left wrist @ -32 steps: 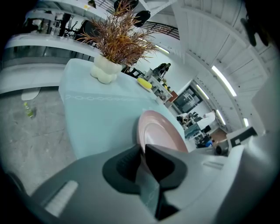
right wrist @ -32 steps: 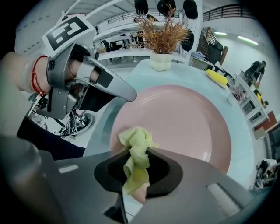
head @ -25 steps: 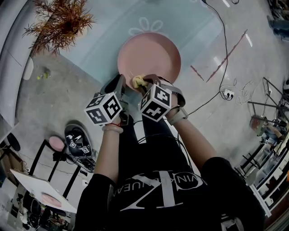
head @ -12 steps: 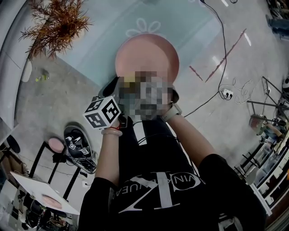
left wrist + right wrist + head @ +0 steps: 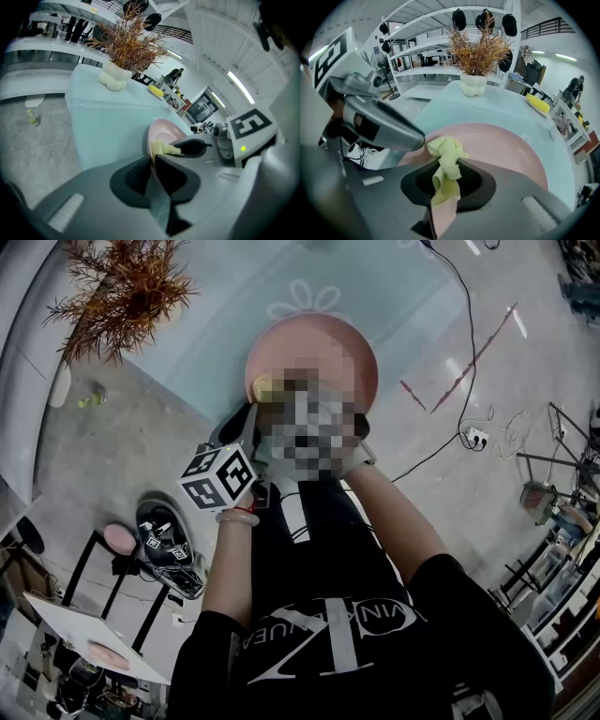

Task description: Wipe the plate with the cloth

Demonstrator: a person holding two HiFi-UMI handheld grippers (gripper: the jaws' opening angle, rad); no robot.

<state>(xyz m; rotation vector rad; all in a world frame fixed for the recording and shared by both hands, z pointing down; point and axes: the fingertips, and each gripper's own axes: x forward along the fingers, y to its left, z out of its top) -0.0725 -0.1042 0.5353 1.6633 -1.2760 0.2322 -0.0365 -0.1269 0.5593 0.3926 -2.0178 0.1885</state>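
Right fingers [image 5: 480, 185] pinching cloth [image 5: 446, 154], shifted up-left across plate [image 5: 501, 145]; left fingers [image 5: 176, 173] clamp plate rim.

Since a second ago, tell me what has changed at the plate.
The cloth, clamped in the right hand-held gripper, slid left and slightly away from the person along the plate's near edge. The left hand-held gripper stays shut on the plate's rim; the plate has not moved.
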